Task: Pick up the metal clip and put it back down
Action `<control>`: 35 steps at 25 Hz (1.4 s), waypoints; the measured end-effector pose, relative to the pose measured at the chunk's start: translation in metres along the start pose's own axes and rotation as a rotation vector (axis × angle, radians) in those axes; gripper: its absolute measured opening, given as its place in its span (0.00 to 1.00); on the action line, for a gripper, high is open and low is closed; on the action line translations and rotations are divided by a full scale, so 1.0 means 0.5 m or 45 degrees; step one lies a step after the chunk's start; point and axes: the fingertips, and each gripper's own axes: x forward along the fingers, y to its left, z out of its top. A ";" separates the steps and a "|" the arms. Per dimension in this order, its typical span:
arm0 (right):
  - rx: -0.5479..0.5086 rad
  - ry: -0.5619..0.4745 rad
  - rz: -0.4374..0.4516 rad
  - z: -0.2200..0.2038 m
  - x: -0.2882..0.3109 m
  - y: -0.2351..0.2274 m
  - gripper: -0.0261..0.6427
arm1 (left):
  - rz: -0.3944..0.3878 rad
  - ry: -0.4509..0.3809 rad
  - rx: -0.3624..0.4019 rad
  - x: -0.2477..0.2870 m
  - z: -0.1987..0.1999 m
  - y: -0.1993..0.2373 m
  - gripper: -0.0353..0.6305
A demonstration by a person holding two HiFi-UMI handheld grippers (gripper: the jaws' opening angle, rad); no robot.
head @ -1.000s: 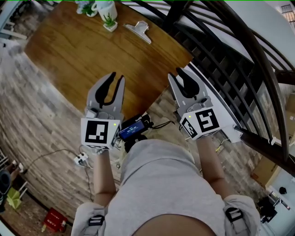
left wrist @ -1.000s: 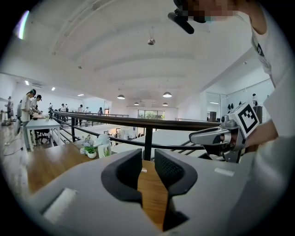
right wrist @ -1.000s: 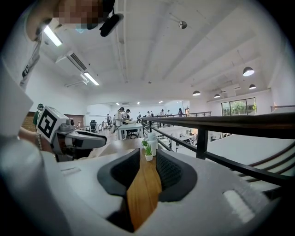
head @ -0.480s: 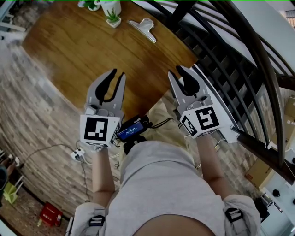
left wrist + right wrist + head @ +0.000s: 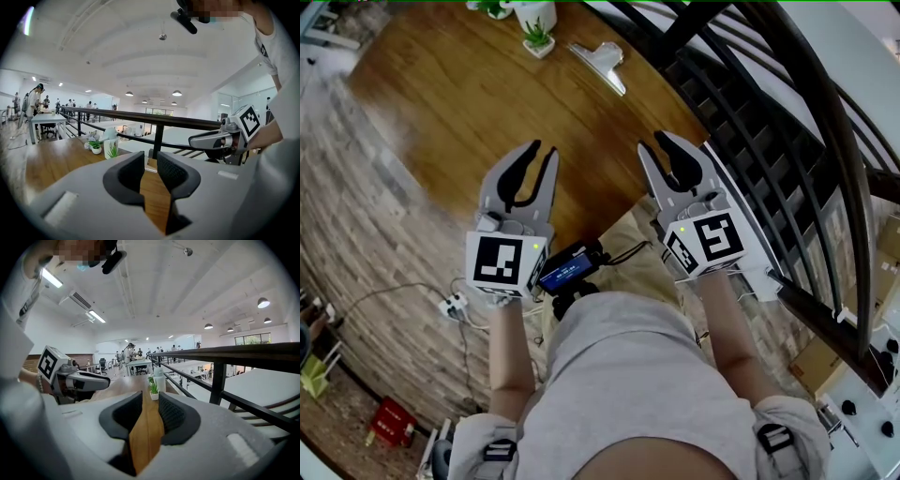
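The metal clip (image 5: 602, 62) lies on the far side of the wooden table (image 5: 459, 103), just right of a small potted plant (image 5: 537, 37). My left gripper (image 5: 540, 152) hovers over the table's near part, well short of the clip, its jaws a narrow gap apart with nothing in them. My right gripper (image 5: 656, 143) hangs over the table's near right edge, open and empty. In the left gripper view only tabletop shows between the jaws (image 5: 150, 161), with the plant (image 5: 111, 150) to the left. The right gripper (image 5: 150, 404) points along the table toward the plant (image 5: 153, 389).
A black metal railing (image 5: 769, 141) runs close along the table's right side, beside my right gripper. A small device with a blue screen (image 5: 567, 272) sits below the table edge near the person's body. A power strip (image 5: 450, 307) lies on the brick floor to the left.
Both grippers have crept slightly forward over the table, the right one more. Their jaws stand as before. The clip has not moved on the table.
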 end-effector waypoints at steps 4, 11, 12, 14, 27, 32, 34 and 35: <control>0.001 0.021 0.014 0.000 0.027 -0.019 0.19 | 0.012 0.011 -0.013 0.022 0.000 0.017 0.18; -0.001 0.057 0.027 -0.010 0.058 -0.066 0.19 | 0.039 0.040 -0.022 0.062 -0.009 0.032 0.18; 0.002 0.060 0.032 -0.010 0.064 -0.071 0.19 | 0.043 0.043 -0.025 0.067 -0.011 0.034 0.18; 0.010 0.065 0.038 -0.013 0.076 -0.081 0.19 | 0.048 0.047 -0.037 0.078 -0.018 0.039 0.18; 0.024 0.112 0.111 -0.034 0.165 -0.144 0.24 | 0.066 0.113 -0.096 0.169 -0.060 0.052 0.18; 0.020 0.148 0.125 -0.050 0.198 -0.162 0.24 | 0.082 0.120 -0.120 0.194 -0.068 0.065 0.21; 0.024 0.162 0.128 -0.057 0.210 -0.168 0.24 | 0.084 0.128 -0.130 0.202 -0.072 0.068 0.21; 0.029 0.170 0.129 -0.060 0.215 -0.171 0.24 | 0.084 0.133 -0.134 0.206 -0.075 0.069 0.21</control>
